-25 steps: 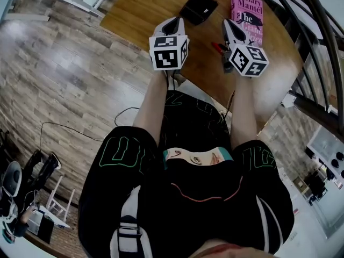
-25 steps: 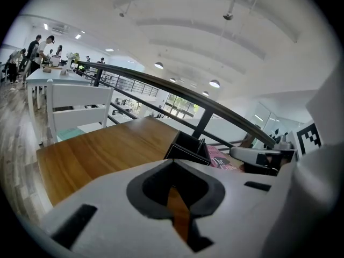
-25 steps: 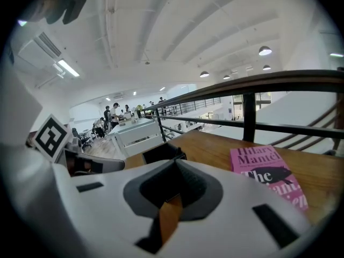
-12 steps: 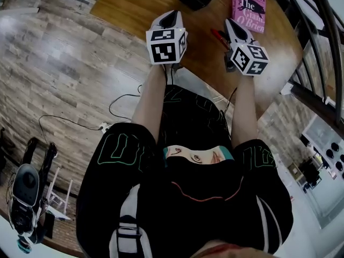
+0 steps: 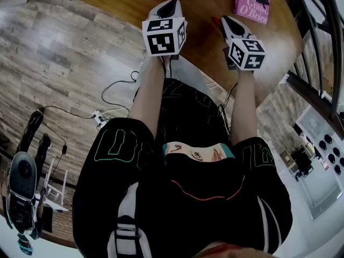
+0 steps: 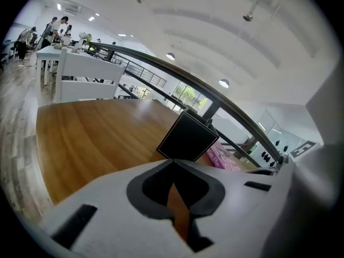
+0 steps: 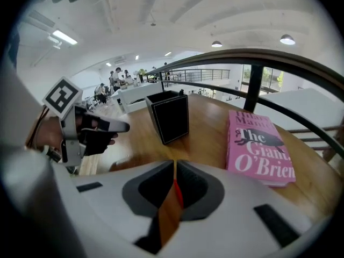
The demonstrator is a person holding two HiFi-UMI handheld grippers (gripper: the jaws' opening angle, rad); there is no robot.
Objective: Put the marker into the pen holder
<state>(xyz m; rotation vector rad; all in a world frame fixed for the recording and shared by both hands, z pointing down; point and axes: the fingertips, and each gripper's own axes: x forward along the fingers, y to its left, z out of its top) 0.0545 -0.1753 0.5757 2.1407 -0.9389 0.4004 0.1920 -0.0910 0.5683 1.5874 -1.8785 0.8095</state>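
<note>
The black square pen holder [image 7: 169, 117] stands upright on the wooden table [image 5: 199, 34]; it also shows in the left gripper view [image 6: 188, 138]. A thin red sliver of the marker [image 7: 177, 193] shows on the table through the slit below my right gripper [image 7: 174, 163], whose jaw tips meet. In the head view the right gripper [image 5: 224, 20] hovers over the table short of the holder. My left gripper [image 5: 171, 3] is beside it, jaw tips touching with nothing between them [image 6: 173, 161], and it also appears in the right gripper view [image 7: 124, 127].
A pink book [image 5: 252, 1] lies flat to the right of the holder, also seen in the right gripper view [image 7: 258, 147]. A dark railing [image 5: 317, 47] runs along the table's far right side. Cables [image 5: 113, 104] trail on the wood floor to the left.
Both grippers have moved up the head view, farther over the table. The holder and the book have slid toward the top edge of that view. The jaws have stayed as they were.
</note>
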